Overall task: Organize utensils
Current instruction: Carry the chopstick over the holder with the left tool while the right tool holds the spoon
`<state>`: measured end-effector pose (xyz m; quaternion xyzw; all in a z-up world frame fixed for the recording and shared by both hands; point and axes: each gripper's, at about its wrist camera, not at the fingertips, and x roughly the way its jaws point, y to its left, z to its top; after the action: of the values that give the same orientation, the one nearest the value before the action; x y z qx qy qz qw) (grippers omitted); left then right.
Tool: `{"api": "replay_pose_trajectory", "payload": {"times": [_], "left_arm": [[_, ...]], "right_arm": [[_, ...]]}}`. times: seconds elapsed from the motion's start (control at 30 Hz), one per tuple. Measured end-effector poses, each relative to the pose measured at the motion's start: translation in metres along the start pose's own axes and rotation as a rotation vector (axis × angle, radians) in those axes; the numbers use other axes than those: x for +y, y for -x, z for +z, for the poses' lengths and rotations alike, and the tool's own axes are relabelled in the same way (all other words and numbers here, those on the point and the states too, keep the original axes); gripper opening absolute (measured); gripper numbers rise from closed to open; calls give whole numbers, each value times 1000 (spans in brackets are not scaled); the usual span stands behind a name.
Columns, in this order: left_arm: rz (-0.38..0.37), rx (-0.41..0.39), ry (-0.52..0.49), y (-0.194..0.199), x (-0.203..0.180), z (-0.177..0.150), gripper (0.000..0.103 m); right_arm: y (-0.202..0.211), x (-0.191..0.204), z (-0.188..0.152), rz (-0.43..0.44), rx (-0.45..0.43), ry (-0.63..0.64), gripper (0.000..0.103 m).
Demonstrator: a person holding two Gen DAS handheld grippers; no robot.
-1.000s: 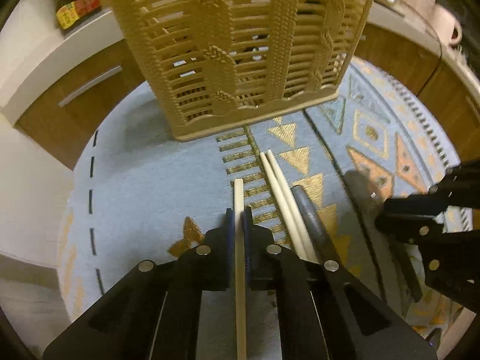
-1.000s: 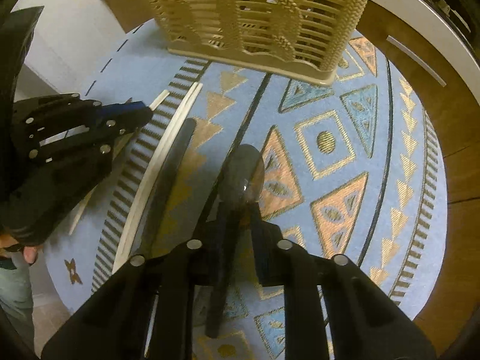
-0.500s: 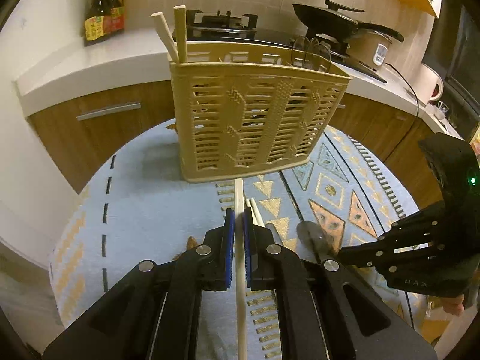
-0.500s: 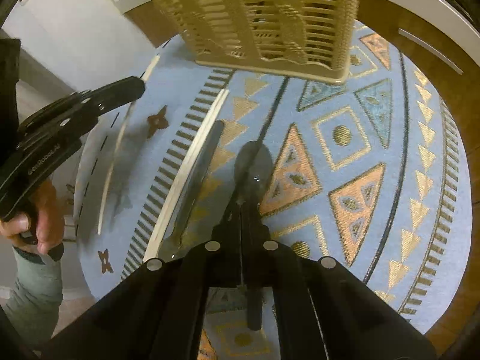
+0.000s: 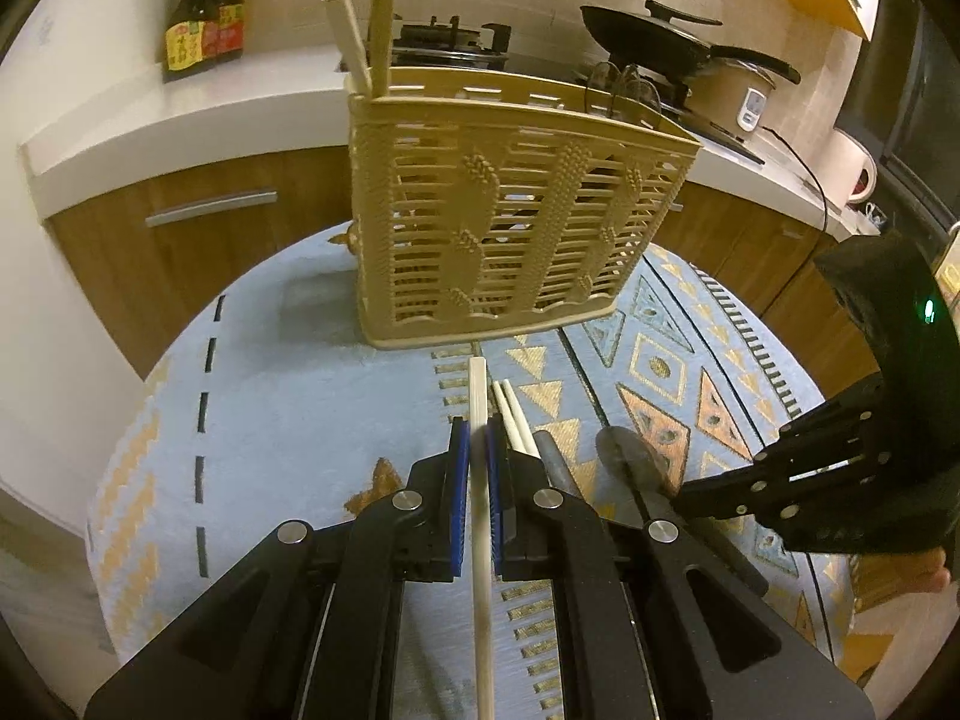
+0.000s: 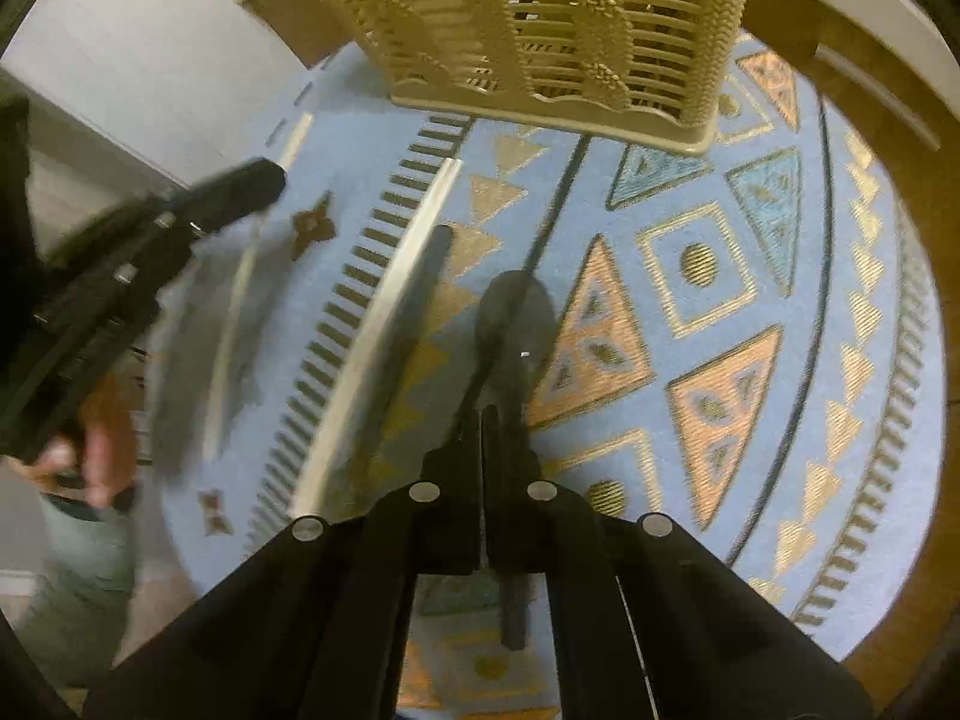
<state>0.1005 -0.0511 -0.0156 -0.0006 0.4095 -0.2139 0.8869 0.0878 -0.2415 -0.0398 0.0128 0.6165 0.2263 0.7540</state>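
A pale wooden chopstick point(image 5: 478, 420) is sitting pinched between the blue pads of the left gripper point(image 5: 475, 438), pointing level toward the tan slatted plastic utensil basket point(image 5: 510, 228) on the blue patterned mat point(image 5: 270, 396). The right gripper point(image 6: 483, 420) is clamping a dark grey spoon point(image 6: 513, 312) by its neck, bowl forward above the mat, beside the two chopsticks point(image 6: 378, 324) lying there

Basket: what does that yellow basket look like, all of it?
The basket is a tan box, plastic by its look, with slatted sides and woven-look strips. It stands upright on the blue rug. Two chopsticks poke out of its left corner, and something dark shows through the slats. No tool touches it.
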Motion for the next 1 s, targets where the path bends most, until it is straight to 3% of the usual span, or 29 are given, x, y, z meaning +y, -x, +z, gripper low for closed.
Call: {"api": "replay_pose_trajectory", "payload": {"times": [0.07,0.2,0.3,0.37,0.43,0.53,0.63,0.73,1.0], "left_arm": [[-7,-3,5,1,1,-1,4],[-17,-11,5,4,4,-3,4],[-23,-18,15,5,7,-3,4],[-32,-20,24,5,9,-3,4],[-38,-21,26,5,10,-3,4],[-40,-23,16,6,9,-5,4],[-37,-23,14,7,10,-6,4],[-42,-23,22,6,13,-5,4],[-49,-19,16,3,11,-5,4]], "right_arm": [[6,-5,2,57,-33,-16,1],[18,2,-1,-44,-123,21,1],[15,6,-4,-58,-84,24,1],[12,7,-4,-95,-62,20,10],[8,9,-1,-148,-40,36,32],[11,6,-6,-213,-84,54,63],[16,7,-3,-228,-110,58,63],[10,3,-1,-250,-67,46,62],[-27,12,12,-271,29,75,27]]}}
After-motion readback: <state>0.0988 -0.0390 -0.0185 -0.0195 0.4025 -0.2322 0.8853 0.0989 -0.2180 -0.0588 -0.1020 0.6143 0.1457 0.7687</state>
